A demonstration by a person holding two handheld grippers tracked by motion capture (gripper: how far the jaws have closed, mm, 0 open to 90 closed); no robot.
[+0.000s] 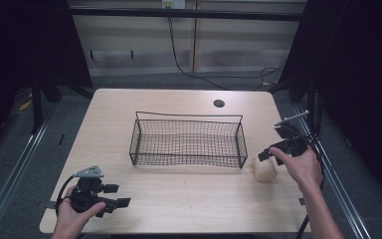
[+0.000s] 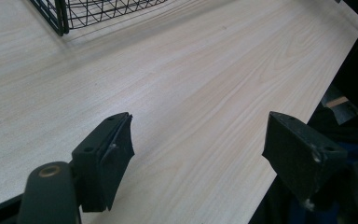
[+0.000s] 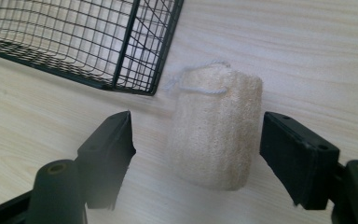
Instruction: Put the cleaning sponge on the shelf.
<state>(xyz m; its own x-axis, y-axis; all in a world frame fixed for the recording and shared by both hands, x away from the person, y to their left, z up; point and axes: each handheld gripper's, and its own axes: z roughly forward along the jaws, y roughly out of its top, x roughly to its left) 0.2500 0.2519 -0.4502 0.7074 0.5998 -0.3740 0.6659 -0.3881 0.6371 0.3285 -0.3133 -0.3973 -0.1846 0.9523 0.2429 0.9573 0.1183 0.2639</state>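
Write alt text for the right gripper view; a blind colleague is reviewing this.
A pale loofah sponge with a white string loop lies on a light wooden table, between the open jaws of the right claw, which do not touch it. A black wire basket sits just beyond, at upper left.

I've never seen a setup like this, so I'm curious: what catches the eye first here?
Probably the black wire basket, empty in the middle of the pale wooden table. Just off its right end lies a cream loofah sponge with a string loop, and the right tongs stand open on either side of it without touching. The left tongs rest open near the table's front left corner, holding nothing.
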